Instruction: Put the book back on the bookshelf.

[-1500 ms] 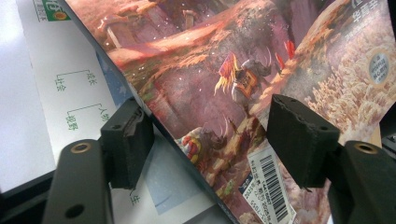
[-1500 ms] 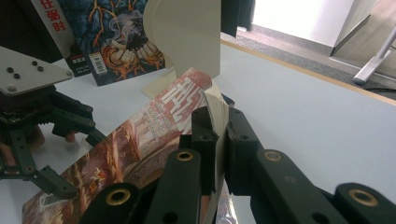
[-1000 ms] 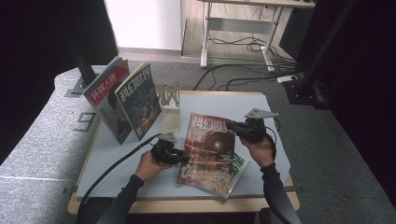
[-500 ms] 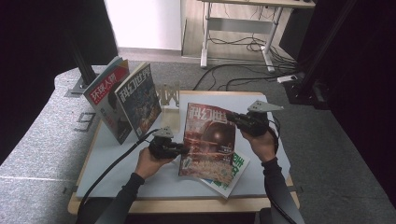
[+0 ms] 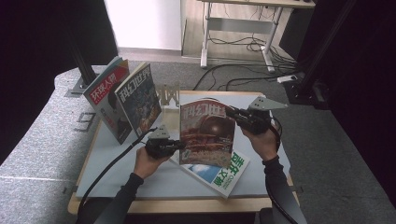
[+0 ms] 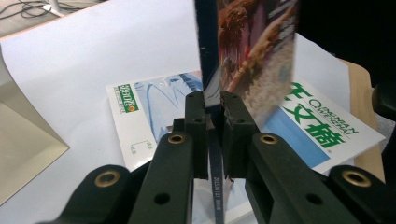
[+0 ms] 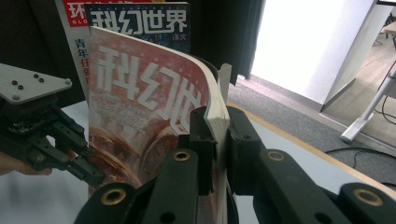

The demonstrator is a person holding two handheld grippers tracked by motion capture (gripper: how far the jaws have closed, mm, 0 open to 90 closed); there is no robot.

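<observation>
Red-covered and standing nearly upright on the tabletop [image 5: 116,182], the magazine [image 5: 205,135] is held from both sides: the left hand-held gripper [image 5: 180,146] is clamped on its lower left edge, its jaws having just closed onto the spine, and the right hand-held gripper [image 5: 232,113] is clamped on its upper right edge, where the pages bow in the right gripper view. Beneath it, flat on the white sheet, lies a green-and-white magazine [image 5: 219,170], partly hidden by the upright one and just below the left jaws in the left gripper view. Behind and to the left, two more magazines [image 5: 123,100] lean against each other at the tabletop's far left corner, and a clear stand [image 5: 168,95] sits between them and the held magazine.
</observation>
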